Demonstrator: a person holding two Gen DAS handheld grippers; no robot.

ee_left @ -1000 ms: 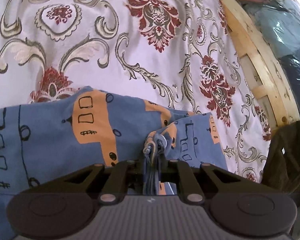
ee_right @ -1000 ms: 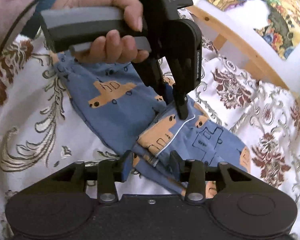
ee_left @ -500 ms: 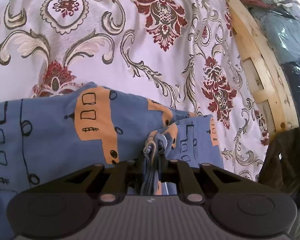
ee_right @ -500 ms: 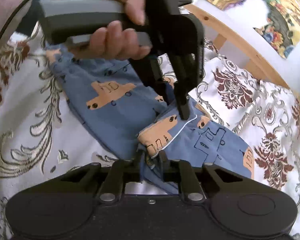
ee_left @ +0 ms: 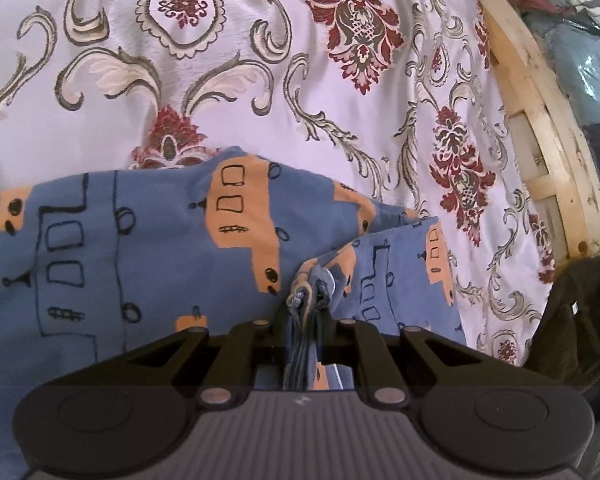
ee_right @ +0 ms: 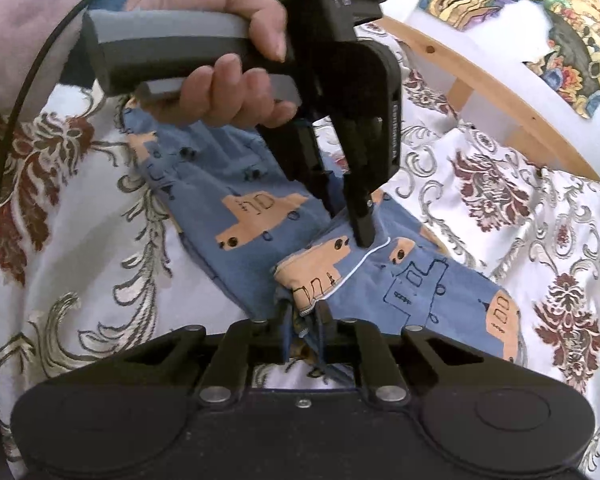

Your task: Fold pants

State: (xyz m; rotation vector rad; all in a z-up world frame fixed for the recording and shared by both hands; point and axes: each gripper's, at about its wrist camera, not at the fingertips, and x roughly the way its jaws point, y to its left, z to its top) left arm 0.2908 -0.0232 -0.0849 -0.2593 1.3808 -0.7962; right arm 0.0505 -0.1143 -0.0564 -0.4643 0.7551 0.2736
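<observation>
Blue pants (ee_left: 148, 248) printed with orange vehicles lie on a floral bedspread (ee_left: 228, 72). In the left wrist view my left gripper (ee_left: 306, 320) is shut on a bunched fold of the pants at their near edge. The right wrist view shows the pants (ee_right: 236, 184) stretched diagonally, with my right gripper (ee_right: 304, 320) shut on a folded corner. Farther up the same fabric, a hand (ee_right: 228, 76) holds my left gripper (ee_right: 352, 224), which pinches the cloth close to a white piped seam.
A wooden bed frame (ee_left: 540, 120) runs along the right edge, with bundled clothes and bags (ee_left: 580, 40) beyond it. The bed frame rail (ee_right: 480, 80) and a colourful patterned cloth (ee_right: 540, 20) lie behind the pants. A dark object (ee_left: 572, 320) sits at lower right.
My right gripper closed on the pants' folded corner; it was open around it a second ago. The left gripper kept its grip and drifted slightly, the pants shifting with it.
</observation>
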